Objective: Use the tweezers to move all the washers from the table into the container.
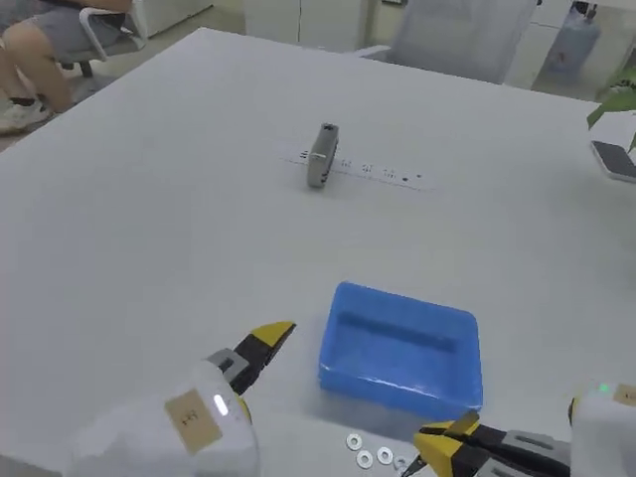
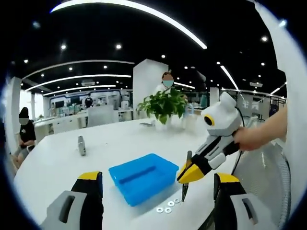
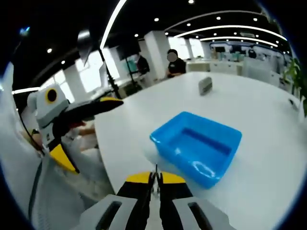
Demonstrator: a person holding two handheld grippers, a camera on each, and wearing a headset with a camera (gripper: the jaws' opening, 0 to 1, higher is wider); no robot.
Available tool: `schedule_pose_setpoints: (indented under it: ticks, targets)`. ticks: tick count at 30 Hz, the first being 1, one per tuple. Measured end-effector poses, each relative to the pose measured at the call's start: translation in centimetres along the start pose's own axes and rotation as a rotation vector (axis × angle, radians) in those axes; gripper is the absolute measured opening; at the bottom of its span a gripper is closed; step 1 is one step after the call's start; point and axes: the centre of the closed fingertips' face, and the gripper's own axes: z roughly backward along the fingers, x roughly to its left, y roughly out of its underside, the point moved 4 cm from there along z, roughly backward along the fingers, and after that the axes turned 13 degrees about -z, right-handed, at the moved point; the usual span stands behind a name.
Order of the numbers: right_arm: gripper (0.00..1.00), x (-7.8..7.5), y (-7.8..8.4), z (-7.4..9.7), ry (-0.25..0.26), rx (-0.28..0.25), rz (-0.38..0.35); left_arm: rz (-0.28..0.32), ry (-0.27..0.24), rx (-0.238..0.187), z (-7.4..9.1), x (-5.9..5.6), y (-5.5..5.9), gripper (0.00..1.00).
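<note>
A blue container (image 1: pixel 402 348) (image 2: pixel 142 176) (image 3: pixel 197 143) stands on the white table (image 1: pixel 179 229). Several small washers (image 1: pixel 375 454) (image 2: pixel 168 206) lie on the table just in front of it. My right gripper (image 1: pixel 437 444) (image 3: pixel 156 181) is shut on thin dark tweezers (image 2: pixel 185 186) (image 3: pixel 156 173), whose tips hang just right of the washers, slightly above the table. My left gripper (image 1: pixel 262 347) (image 2: pixel 157 184) stands open and holds nothing, left of the container.
A small grey device (image 1: pixel 321 154) (image 3: pixel 205 85) stands upright at mid-table on a flush socket strip (image 1: pixel 368 169). A phone (image 1: pixel 616 159) lies at the far right edge. A plant (image 2: pixel 164 104), chairs and seated people are beyond the table.
</note>
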Motion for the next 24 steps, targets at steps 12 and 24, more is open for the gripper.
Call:
schedule_pose_setpoints:
  ticks: [12, 24]
  targets:
    - [0.02, -1.0, -5.9, 1.9, 0.068, -0.157, 0.004, 0.069, -0.067, -0.097, 0.2, 1.2, -1.1, 0.99]
    - [0.02, -6.3, -7.3, -0.4, 0.250, -0.214, -0.082, 0.175, -0.062, -0.054, 0.0, 2.0, 0.1, 0.97]
